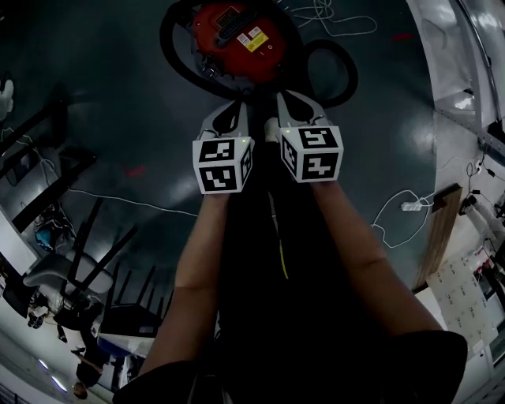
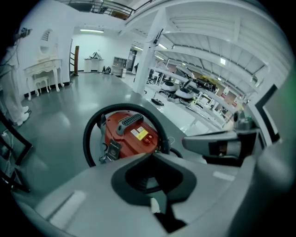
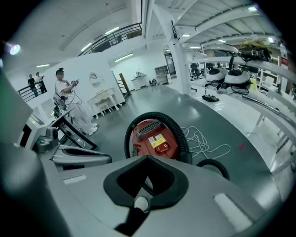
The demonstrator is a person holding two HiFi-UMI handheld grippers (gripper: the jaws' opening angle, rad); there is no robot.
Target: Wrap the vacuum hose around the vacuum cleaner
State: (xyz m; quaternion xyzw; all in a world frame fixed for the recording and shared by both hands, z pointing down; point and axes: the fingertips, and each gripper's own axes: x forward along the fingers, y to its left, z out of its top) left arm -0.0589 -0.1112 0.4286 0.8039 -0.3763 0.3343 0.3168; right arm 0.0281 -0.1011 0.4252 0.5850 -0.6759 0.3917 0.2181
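Two grippers sit side by side out in front of you, both tipped down toward the dark floor [image 1: 118, 118], with the marker cubes facing up at you.

Your left gripper [image 1: 234, 106]: jaws together, nothing between them. Your right gripper [image 1: 290, 104]: also closed and empty. Neither one touches the machine. The tips hang just short of it, the two grippers near each other but apart.

The vacuum cleaner [image 1: 237, 35] stands on the floor just beyond the gripper tips. It has a red body, a dark ribbed handle across the top and a yellow-and-white label beside a switch.

The hose [image 1: 172, 55] is black and ribbed. It curves close around the left and far side of the red body and arches over it in both gripper views. A further loop of it lies on the floor at the cleaner's right side, near your right gripper's tip.

A white cable [image 1: 331, 20] lies in loose coils on the floor past the cleaner, on its right. A power strip [image 1: 410, 206] with its own white lead lies well apart, off to your right. Dark chairs [image 1: 79, 272] stand at your left.

In the right gripper view a person [image 3: 64, 90] stands far back, near a white table [image 3: 104, 99].
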